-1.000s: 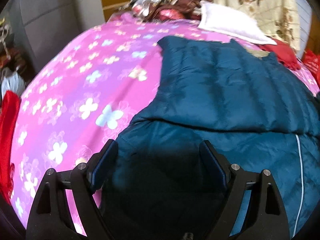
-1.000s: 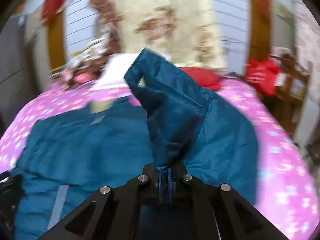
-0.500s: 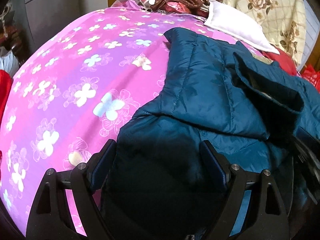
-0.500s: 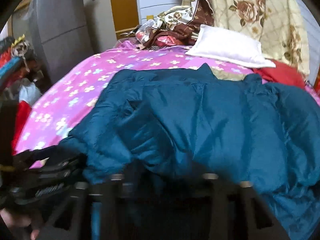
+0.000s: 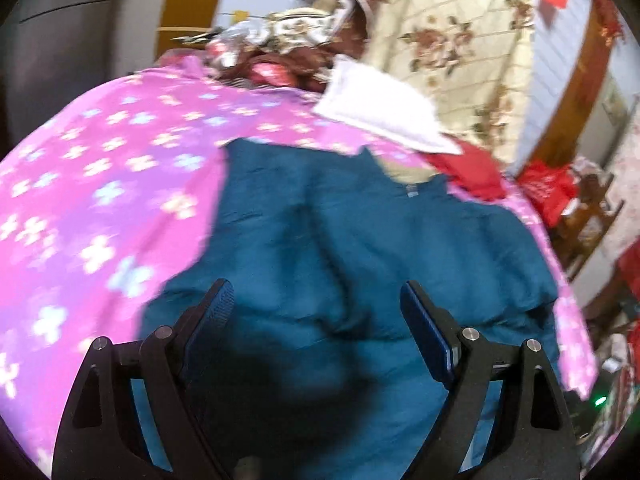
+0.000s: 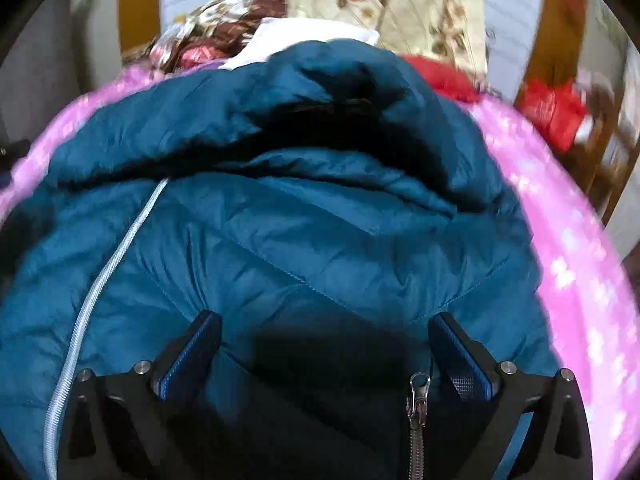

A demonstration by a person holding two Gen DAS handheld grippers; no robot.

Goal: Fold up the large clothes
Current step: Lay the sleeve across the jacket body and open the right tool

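A large teal quilted jacket [image 5: 360, 240] lies spread on a pink flowered bedspread [image 5: 100, 184]. My left gripper [image 5: 316, 300] is open just above the jacket's near part, with nothing between its fingers. In the right wrist view the jacket [image 6: 300, 240] fills the frame, with one part folded over on top, a white zipper line [image 6: 108, 264] at the left and a metal zipper pull [image 6: 418, 396] near the bottom. My right gripper [image 6: 324, 330] is open over the jacket, holding nothing.
A white pillow [image 5: 380, 112], a floral quilt [image 5: 460, 48] and a heap of patterned cloth [image 5: 280, 48] lie at the bed's far end. Red cloth [image 5: 472, 172] lies beside the jacket. A wooden chair with red bags [image 5: 560, 196] stands right of the bed.
My right gripper carried a jacket part across, let it go and now stands open. The left gripper stayed open and its view tilted up and right.
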